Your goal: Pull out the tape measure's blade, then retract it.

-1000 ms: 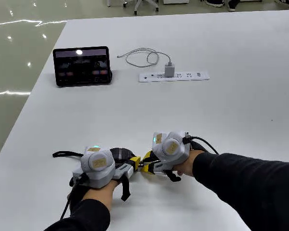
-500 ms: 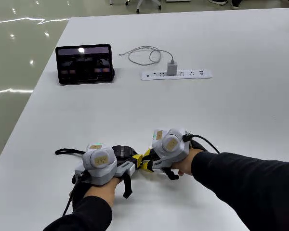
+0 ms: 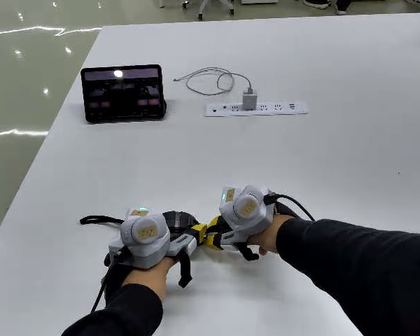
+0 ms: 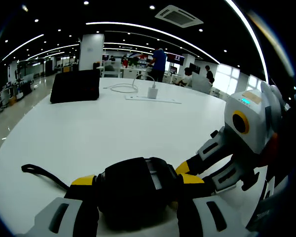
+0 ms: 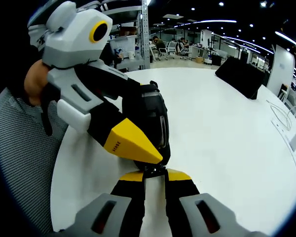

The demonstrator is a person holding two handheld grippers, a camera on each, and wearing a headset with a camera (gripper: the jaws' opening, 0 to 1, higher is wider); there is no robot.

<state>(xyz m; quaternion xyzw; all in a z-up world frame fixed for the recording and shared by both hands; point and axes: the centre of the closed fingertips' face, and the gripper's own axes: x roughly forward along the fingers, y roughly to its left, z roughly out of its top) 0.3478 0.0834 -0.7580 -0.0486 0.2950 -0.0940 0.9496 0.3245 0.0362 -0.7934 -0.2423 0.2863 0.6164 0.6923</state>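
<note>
A black tape measure (image 4: 133,190) lies on the white table (image 3: 266,161), and my left gripper (image 4: 138,180) is shut on its case from both sides. In the head view the case (image 3: 178,221) sits just ahead of the left gripper (image 3: 194,233), its black wrist strap (image 3: 96,220) trailing left. My right gripper (image 5: 154,174) faces the left one, its yellow-tipped jaws pressed together on the blade's end tab at the mouth of the case (image 5: 155,121). No length of blade shows between them. The right gripper (image 3: 213,236) nearly touches the left.
A dark tablet (image 3: 122,92) stands at the far left of the table. A white power strip (image 3: 255,108) with a charger and coiled cable (image 3: 210,80) lies behind the middle. The table's left edge (image 3: 35,164) drops to a shiny floor.
The right gripper has edged slightly closer to the tape measure's case. Both grips are unchanged, and the rest of the shift is the camera's.
</note>
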